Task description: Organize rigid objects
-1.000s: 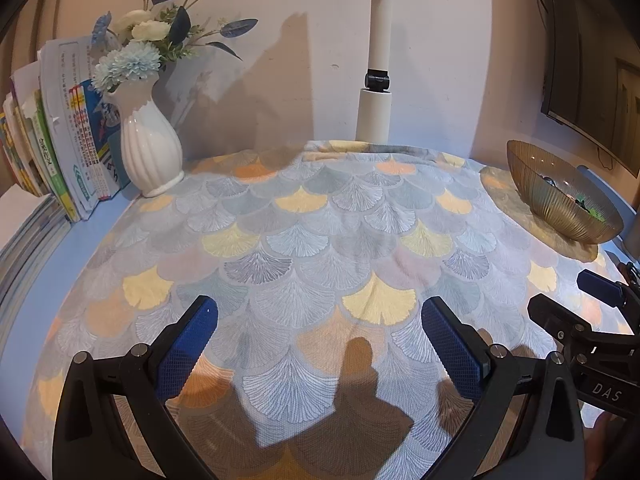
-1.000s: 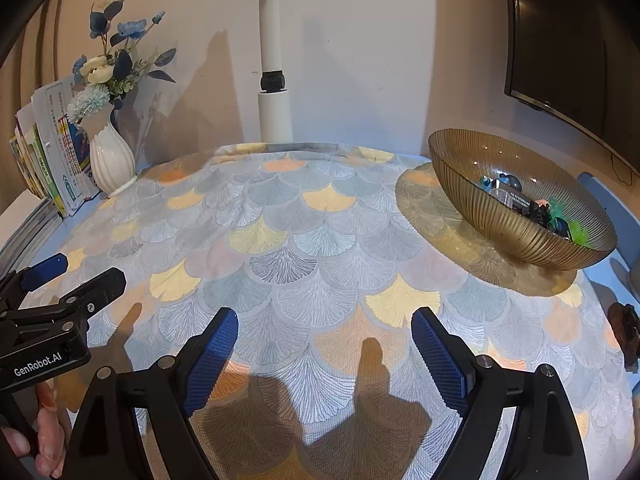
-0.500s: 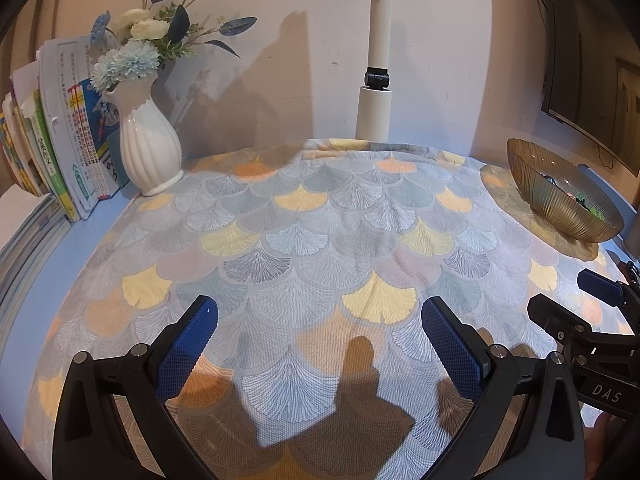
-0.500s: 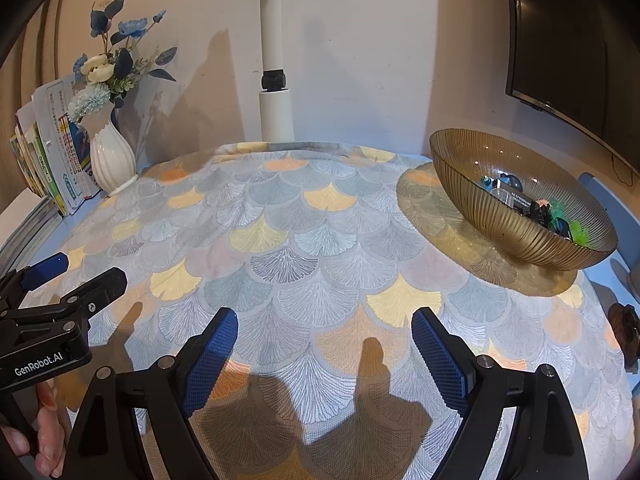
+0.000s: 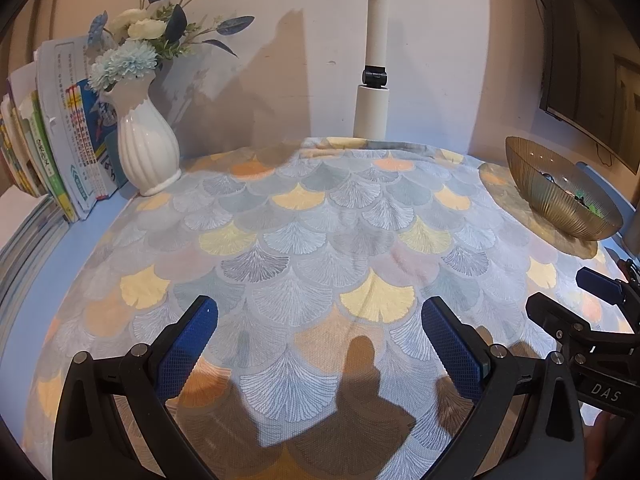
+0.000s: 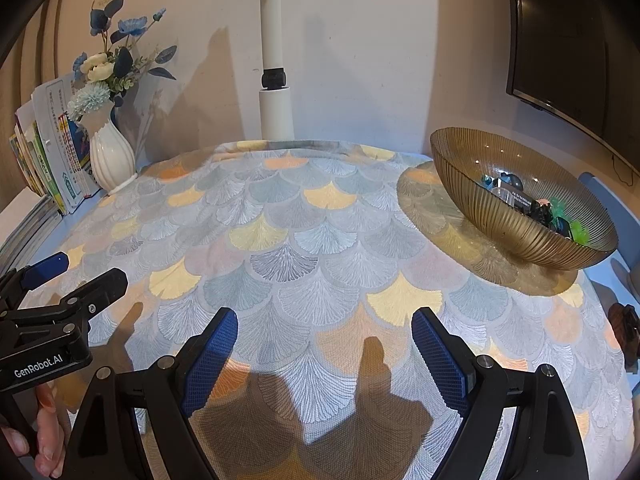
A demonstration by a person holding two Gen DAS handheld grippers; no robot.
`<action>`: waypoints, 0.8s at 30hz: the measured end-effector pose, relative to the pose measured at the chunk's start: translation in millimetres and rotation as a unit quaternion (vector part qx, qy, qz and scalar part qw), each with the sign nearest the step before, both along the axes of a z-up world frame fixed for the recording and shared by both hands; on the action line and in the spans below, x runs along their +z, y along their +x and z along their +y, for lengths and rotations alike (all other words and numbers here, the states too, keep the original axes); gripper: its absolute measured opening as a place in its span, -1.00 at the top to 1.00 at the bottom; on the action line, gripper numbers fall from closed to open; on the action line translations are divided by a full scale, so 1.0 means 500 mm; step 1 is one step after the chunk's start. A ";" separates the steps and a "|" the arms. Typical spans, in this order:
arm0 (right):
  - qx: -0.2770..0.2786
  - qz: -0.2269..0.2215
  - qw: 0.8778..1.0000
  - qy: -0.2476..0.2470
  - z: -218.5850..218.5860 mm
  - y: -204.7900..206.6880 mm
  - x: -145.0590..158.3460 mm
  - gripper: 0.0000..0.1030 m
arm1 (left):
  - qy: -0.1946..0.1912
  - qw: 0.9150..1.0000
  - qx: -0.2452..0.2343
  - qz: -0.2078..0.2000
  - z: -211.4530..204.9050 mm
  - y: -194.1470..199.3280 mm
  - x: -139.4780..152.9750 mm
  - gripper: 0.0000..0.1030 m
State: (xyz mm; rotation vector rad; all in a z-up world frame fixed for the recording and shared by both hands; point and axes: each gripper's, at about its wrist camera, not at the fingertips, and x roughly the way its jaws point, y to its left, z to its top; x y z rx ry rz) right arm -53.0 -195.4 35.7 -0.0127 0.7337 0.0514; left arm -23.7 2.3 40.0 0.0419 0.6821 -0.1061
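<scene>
Right wrist only: small objects [image 6: 536, 208] inside bowl [image 6: 480, 208].

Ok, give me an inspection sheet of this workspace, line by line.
Surface: table under a fan-patterned cloth; its middle is bare.
Job's things: small objects lie in the amber bowl at the right.
Clutter: dark thing at the right edge, too cut off to identify.
Grippers: left gripper and right gripper both open, nothing between the jaws, above the near cloth.
Cables: thin wire hanging below the screen.
Surroundings: vase with flowers, books at the left, white pole at the wall, dark screen at the right.
</scene>
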 end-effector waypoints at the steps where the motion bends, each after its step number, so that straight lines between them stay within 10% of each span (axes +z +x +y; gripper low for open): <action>1: 0.000 -0.001 1.000 0.000 0.000 -0.001 0.000 -0.70 | 0.001 1.000 0.000 0.001 0.000 0.000 -0.001 -0.98; 24: -0.006 0.008 1.000 0.002 0.003 0.003 -0.001 -0.70 | 0.007 1.000 -0.002 0.009 0.000 0.008 -0.005 -0.98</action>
